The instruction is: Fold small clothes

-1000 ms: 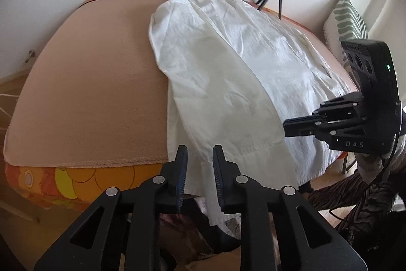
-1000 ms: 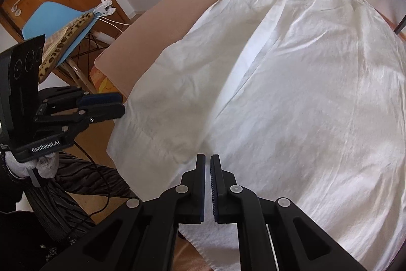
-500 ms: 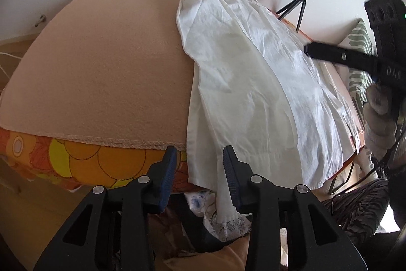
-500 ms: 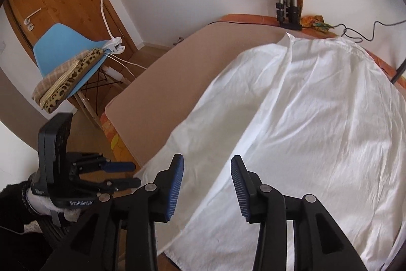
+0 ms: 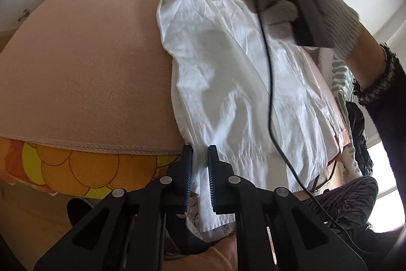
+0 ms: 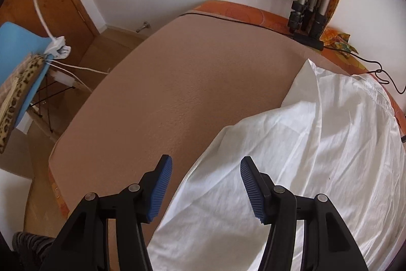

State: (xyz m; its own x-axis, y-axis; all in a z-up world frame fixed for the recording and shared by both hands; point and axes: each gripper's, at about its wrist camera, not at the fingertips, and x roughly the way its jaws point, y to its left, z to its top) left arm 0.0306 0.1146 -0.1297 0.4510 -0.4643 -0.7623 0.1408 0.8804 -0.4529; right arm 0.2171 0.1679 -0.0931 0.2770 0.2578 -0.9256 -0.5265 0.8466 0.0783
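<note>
- The white shirt (image 5: 243, 83) lay flat on the worktop's (image 5: 83, 67) right half, its hem hanging over the near edge.
- The left gripper (image 5: 200, 169) was closing its fingers on that hanging hem, cloth between them.
- The right gripper (image 6: 206, 184) hovered above the shirt's left edge, fingers opening, nothing held.

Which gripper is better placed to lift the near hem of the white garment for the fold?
Left. The left gripper is closing with the white garment's near hem between its pads. The right gripper is opening above the far side, nothing between its pads.
</note>
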